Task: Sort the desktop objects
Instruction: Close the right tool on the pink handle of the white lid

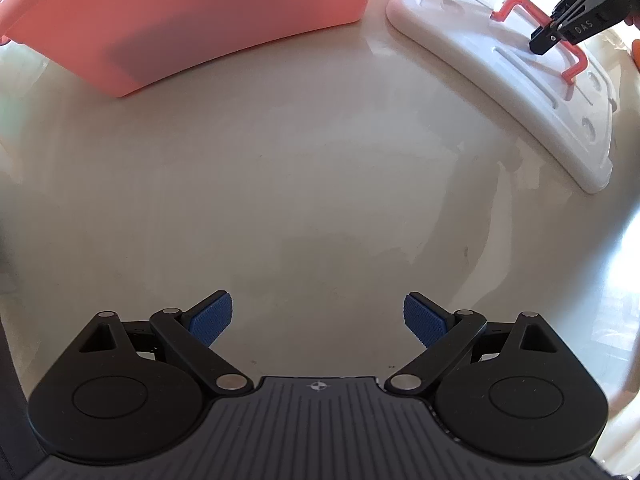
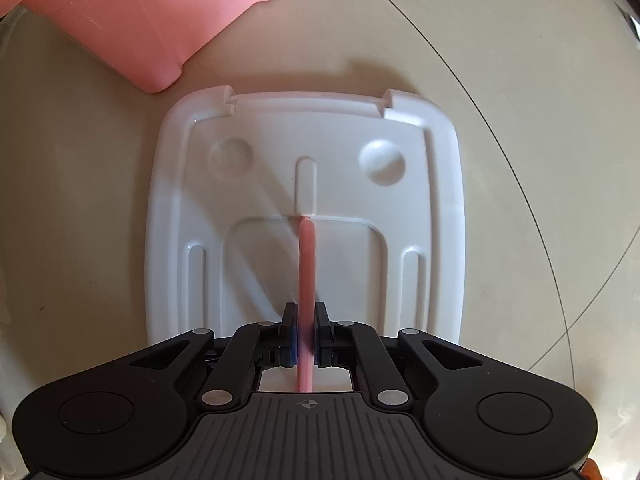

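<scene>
In the right wrist view, nearest the lens at six o'clock, the right gripper (image 2: 306, 344) has its two fingers clamped together on the thin pink plastic handle (image 2: 307, 264) of the flat white plastic box lid (image 2: 440, 216). The handle runs up between the blue pads toward twelve o'clock and meets the lid at its centre groove. The lid lies flat on the glossy cream tabletop (image 2: 80, 220), filling the middle of the frame.

The step in hand looks like lifting this lid by its handle. To do it well, the grip should stay centred on the bar and the lift should go straight up, so the lid hangs level rather than swinging; the bar is narrow and probably hinged, so the lid may tip as it leaves the table.

Beyond the lid, at eleven o'clock, stands the pink translucent plastic storage box (image 2: 152, 20), just clear of the lid's far left corner. It is the likely destination, though its opening is out of view, so whether anything sits inside cannot be told.

In the left wrist view, the left gripper (image 1: 318, 320) hovers over bare table with its fingers wide apart, holding nothing. Nothing lies between lid and box.
</scene>
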The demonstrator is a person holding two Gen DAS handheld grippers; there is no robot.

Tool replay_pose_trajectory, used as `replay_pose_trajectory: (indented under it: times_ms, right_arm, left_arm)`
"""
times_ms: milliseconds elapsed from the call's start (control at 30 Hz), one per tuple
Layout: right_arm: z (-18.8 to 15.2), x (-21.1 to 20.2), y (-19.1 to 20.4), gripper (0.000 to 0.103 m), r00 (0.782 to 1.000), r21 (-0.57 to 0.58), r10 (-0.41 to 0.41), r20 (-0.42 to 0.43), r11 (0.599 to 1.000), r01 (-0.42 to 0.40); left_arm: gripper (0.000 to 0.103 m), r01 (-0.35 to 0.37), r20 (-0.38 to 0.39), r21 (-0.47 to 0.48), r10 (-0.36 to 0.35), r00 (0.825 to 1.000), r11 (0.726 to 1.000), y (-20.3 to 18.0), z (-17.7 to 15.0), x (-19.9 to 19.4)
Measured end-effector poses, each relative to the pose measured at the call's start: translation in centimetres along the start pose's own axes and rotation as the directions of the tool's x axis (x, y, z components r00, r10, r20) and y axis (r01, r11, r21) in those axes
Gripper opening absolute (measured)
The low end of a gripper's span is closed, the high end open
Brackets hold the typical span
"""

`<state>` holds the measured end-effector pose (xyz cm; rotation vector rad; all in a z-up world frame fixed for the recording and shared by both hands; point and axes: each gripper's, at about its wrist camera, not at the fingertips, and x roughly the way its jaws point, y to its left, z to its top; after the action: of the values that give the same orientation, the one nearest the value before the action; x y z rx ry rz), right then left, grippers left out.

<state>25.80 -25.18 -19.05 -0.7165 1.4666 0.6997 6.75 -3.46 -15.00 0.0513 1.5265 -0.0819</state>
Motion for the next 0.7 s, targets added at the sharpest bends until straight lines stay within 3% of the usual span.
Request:
replay_pose_trajectory:
  times_ms: [300,700]
  right_arm:
    - [-2.2,-0.5,1.4,0.005,0.999,0.001,-0.032,0.026,0.999,0.032]
    - [-7.8,-5.4,2.6,0.005,0.995,0.020,-0.050,0.090,0.999,0.048]
  left_arm:
    - [0.095,-0.018,0.002,0.002,0.018,1.000,1.000,0.4,-0.8,-1.0]
    - [0.095,-0.039,0.044,-0.001,0.039,0.998,0.999,0.9,-2.1,-4.3]
